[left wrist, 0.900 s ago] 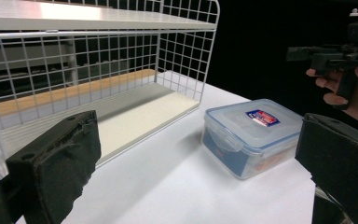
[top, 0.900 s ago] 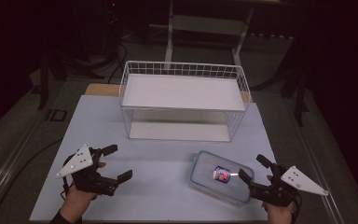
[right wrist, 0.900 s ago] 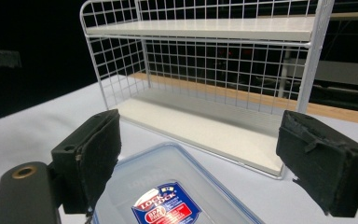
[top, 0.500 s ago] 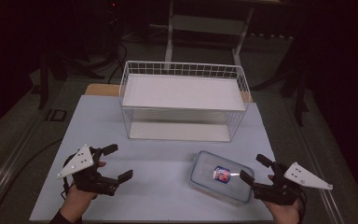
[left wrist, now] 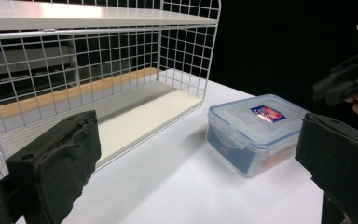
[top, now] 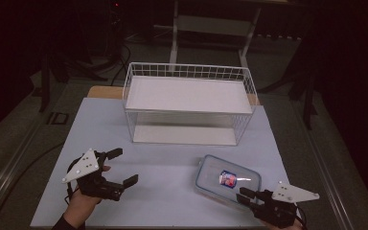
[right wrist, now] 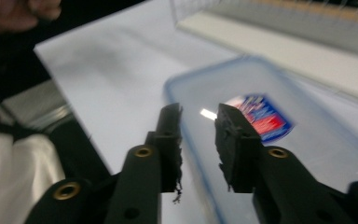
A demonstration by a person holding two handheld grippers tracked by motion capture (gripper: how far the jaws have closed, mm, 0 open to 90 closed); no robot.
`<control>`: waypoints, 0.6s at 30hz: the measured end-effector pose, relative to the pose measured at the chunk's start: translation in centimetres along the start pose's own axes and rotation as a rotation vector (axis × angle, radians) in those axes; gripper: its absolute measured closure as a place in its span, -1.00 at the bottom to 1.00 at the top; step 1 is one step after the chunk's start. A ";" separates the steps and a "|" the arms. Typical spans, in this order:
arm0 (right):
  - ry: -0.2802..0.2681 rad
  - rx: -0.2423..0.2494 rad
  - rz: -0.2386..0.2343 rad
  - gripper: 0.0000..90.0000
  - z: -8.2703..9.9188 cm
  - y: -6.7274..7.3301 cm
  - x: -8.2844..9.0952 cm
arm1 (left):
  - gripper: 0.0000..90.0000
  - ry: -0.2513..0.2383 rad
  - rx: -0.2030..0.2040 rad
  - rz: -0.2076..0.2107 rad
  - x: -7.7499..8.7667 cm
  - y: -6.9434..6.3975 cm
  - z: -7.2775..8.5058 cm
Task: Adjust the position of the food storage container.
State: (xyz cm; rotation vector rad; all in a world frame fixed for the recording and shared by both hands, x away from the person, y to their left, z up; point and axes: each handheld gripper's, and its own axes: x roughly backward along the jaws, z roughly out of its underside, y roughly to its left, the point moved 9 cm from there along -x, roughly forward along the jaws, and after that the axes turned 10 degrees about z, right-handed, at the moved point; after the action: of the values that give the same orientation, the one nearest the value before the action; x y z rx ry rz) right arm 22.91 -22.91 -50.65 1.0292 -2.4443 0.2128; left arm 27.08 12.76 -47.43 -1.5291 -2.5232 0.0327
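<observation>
The clear rectangular plastic food container with a blue-rimmed snap lid and a red-and-blue label [top: 228, 180] lies flat on the white table [top: 172, 158], in front of the white wire-mesh shelf rack [top: 188, 108] and off that rack's right front corner. Its long axis runs diagonally, from the end nearer the rack toward the near right edge of the table.

The right gripper [top: 249, 197] is the nearer one: it sits at the container's near right corner, jaws pointing at the lid (contact cannot be confirmed in the high view). In the right gripper view its jaws stand a narrow gap apart above the lid, with nothing between them.

The left gripper [top: 122, 166] hovers well to the left of the container, jaws spread fully and empty, aimed toward it.
</observation>
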 end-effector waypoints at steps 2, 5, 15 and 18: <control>0.036 0.014 -0.003 0.80 0.8 0.0 -0.3 | -1.00 0.001 0.000 0.000 0.0 0.0 0.0; 0.089 0.013 -0.030 0.94 1.9 0.1 -0.7 | -1.00 0.001 0.001 0.001 -0.1 0.1 0.0; 0.214 0.046 -0.066 1.00 4.4 0.5 -1.6 | -1.00 0.002 0.003 0.001 -0.2 0.1 0.1; 0.225 0.046 -0.047 1.00 4.6 0.1 -1.7 | -1.00 0.004 0.005 0.000 -0.3 0.2 0.2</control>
State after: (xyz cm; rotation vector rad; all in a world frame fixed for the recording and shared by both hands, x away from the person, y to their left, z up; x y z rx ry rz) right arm 22.19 -23.26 -55.51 1.0227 -2.2202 0.3509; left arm 27.34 12.63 -47.65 -1.5252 -2.5182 0.0355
